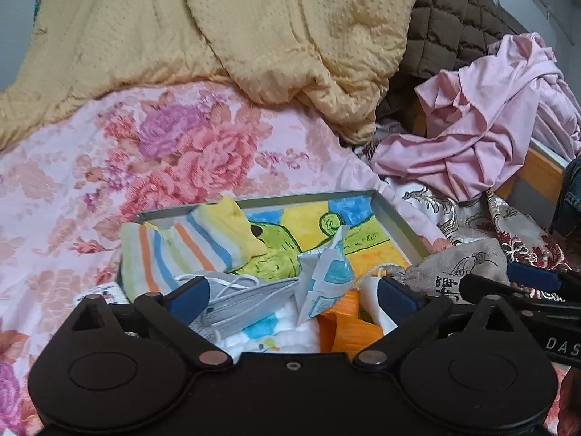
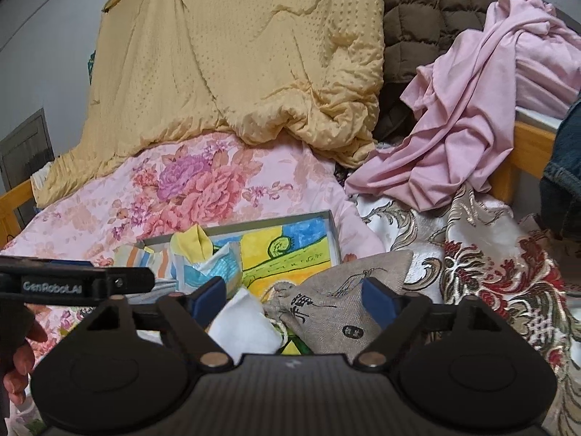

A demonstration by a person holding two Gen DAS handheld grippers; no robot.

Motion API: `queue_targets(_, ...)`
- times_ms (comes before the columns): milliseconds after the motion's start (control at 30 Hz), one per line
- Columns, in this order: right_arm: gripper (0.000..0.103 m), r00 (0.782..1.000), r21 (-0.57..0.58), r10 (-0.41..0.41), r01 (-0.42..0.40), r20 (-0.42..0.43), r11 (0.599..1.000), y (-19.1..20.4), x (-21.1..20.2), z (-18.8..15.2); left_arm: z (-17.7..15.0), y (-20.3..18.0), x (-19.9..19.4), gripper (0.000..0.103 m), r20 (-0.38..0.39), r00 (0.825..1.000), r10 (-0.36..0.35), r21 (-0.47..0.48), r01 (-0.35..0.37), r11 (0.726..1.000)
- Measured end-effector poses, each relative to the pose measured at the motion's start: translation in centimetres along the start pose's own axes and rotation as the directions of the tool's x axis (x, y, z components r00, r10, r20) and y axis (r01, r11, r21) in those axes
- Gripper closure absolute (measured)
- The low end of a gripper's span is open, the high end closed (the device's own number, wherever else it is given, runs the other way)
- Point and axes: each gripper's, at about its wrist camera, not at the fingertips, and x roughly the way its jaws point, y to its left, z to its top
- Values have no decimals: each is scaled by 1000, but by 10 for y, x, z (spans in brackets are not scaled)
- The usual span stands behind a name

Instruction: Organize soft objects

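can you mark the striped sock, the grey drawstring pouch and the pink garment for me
striped sock (image 1: 174, 254), left wrist view, on its striped middle
grey drawstring pouch (image 2: 334, 309), right wrist view, on the printed front of the cloth
pink garment (image 2: 461, 123), right wrist view, on the crumpled folds at its middle

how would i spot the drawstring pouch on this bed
Find the shallow grey tray with the bright drawing, on the floral bedspread. The pouch slumps over its near right corner: beige linen with black ink drawings, unlike the colourful cloths inside.
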Motion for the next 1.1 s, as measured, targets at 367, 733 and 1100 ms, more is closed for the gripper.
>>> queue_targets(367,2,1000,40,5,-6,25,999,21,-56,2,-16,15,-69,1,95,995,19,-51,-14,999)
queue_targets(733,1,998,33,25,-28,65,999,48,-110,-11,-43,24,-137,1,153,988,32,-70,-21,997)
queue_targets(1100,1,998,35,39,-41,43,999,66,-150,-35,-85,31,-196,1,184,981,65,-68,-54,996)
